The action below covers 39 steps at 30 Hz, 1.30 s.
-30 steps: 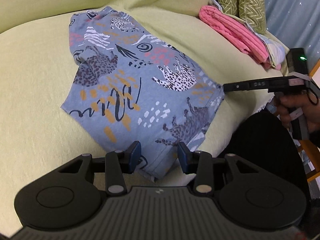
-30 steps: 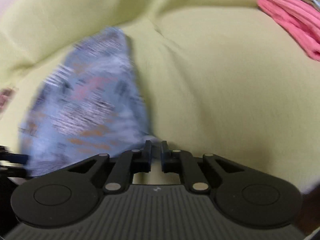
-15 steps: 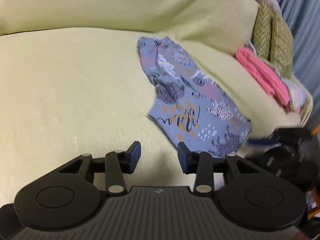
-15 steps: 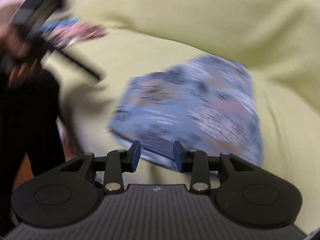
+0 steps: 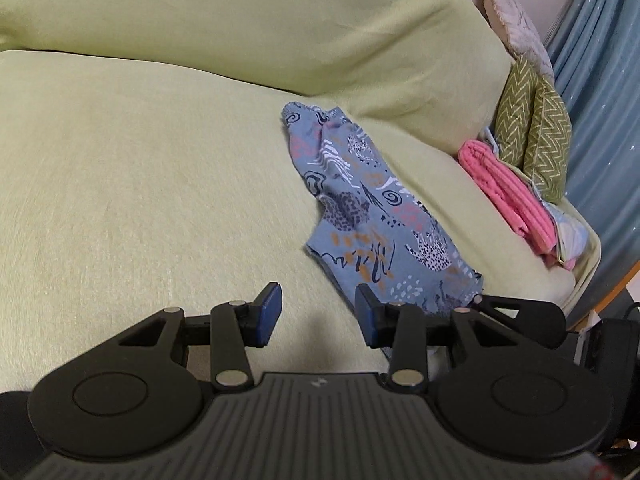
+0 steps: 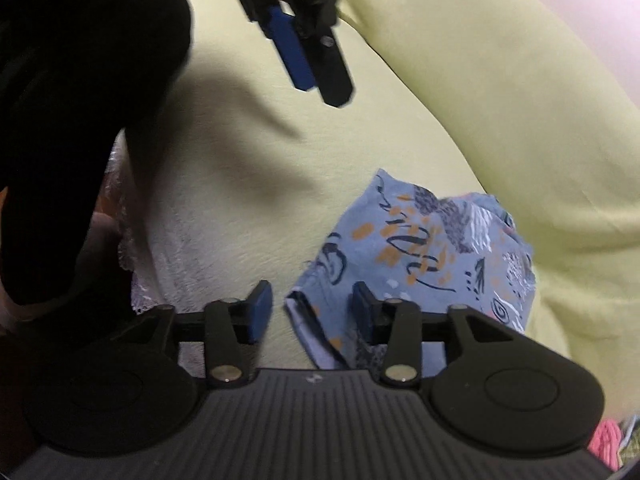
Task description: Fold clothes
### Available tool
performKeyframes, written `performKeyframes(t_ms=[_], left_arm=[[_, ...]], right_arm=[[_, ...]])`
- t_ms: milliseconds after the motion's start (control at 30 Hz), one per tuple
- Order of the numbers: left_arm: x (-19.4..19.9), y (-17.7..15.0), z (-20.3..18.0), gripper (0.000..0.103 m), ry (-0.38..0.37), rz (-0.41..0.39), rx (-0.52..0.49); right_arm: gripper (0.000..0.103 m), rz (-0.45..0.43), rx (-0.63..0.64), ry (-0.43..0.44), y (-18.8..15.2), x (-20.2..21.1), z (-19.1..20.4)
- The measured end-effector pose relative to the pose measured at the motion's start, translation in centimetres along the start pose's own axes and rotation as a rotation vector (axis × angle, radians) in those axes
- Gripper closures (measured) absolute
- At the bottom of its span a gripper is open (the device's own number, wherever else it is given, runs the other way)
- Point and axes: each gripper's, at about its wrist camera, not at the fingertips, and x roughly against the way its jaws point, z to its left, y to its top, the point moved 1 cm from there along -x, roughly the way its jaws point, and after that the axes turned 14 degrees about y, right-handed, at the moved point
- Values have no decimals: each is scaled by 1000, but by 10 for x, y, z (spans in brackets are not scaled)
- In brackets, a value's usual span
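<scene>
Now that the right gripper (image 6: 311, 312) has just opened and let go, the folded grey patterned garment (image 5: 372, 216) lies free on the yellow-green sofa (image 5: 140, 184); left gripper (image 5: 318, 314) also open, empty. Fold looks done.

Blue patterned garment (image 5: 372, 216): near corner hidden behind left gripper (image 5: 318, 314) finger. Pink folded stack (image 6: 608, 442) cut off at frame edge, beyond the garment. Left gripper motion-blurred in right view.

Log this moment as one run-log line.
task: fold clothes | blue patterned garment: folded, on sofa | left tool: open, empty | right tool: just opened, empty, over garment edge | pink folded stack: by cushions
</scene>
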Motion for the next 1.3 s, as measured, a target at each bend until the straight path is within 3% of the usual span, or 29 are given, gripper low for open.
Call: performKeyframes(t_ms=[67, 233, 367, 400, 567, 833, 867, 933, 967, 1000, 1300], left_arm=[[-2, 2, 1, 58, -15, 1, 5], [-15, 9, 3, 58, -87, 11, 68], [-34, 15, 5, 57, -116, 21, 136], [-42, 18, 4, 57, -113, 25, 140], [-75, 37, -6, 56, -111, 60, 84], [-119, 52, -21, 58, -209, 197, -4], [-122, 53, -22, 60, -223, 213, 0], [-128, 53, -21, 83, -250, 269, 25], [-132, 51, -22, 99, -255, 292, 32], [-133, 49, -22, 103, -253, 302, 38], [-95, 49, -15, 103, -230, 195, 153]], right_arm=[[66, -2, -19, 4, -2, 1, -1], [94, 7, -14, -39, 3, 4, 6], [94, 32, 50, -92, 4, -4, 7], [101, 28, 59, -101, 5, -5, 7], [100, -74, -20, -112, 2, 19, -4], [100, -183, -93, -88, -12, 49, -12], [100, -188, -104, -85, -14, 50, -13], [100, -196, -124, -81, -18, 53, -15], [100, -200, -132, -81, -19, 54, -16], [100, -203, -146, -78, -21, 54, -19], [100, -223, -283, -28, -27, 49, -25]])
